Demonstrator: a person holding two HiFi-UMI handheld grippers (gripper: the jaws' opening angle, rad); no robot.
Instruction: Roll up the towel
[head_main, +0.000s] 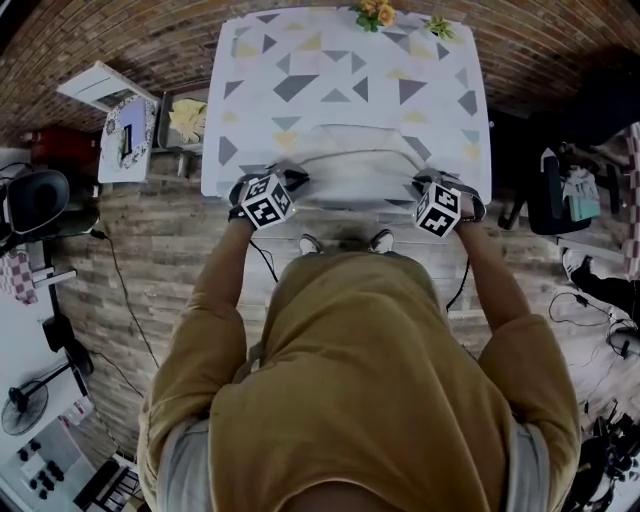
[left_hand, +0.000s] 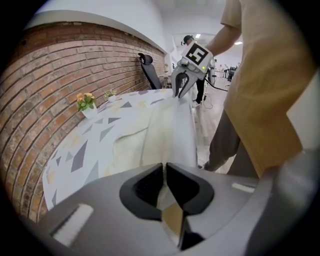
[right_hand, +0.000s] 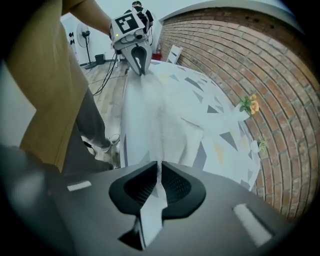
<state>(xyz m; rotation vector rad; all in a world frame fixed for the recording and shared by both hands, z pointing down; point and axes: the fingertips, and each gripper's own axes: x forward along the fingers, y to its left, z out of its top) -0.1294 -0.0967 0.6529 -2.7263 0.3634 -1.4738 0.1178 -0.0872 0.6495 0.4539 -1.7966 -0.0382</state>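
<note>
A white towel (head_main: 355, 165) lies along the near edge of the table (head_main: 330, 70), which has a cloth printed with triangles. My left gripper (head_main: 292, 180) is at the towel's near left corner and my right gripper (head_main: 424, 184) at its near right corner. In the left gripper view the jaws (left_hand: 164, 172) are shut on the towel's edge, and the towel (left_hand: 160, 135) runs away to the right gripper (left_hand: 182, 91). In the right gripper view the jaws (right_hand: 159, 172) pinch a strip of towel (right_hand: 150, 115), with the left gripper (right_hand: 139, 62) at the far end.
A pot of orange flowers (head_main: 375, 14) and a small green plant (head_main: 438, 26) stand at the table's far edge by the brick wall. A side stand with a yellow thing (head_main: 187, 120) is left of the table, a black chair (head_main: 560, 190) to its right.
</note>
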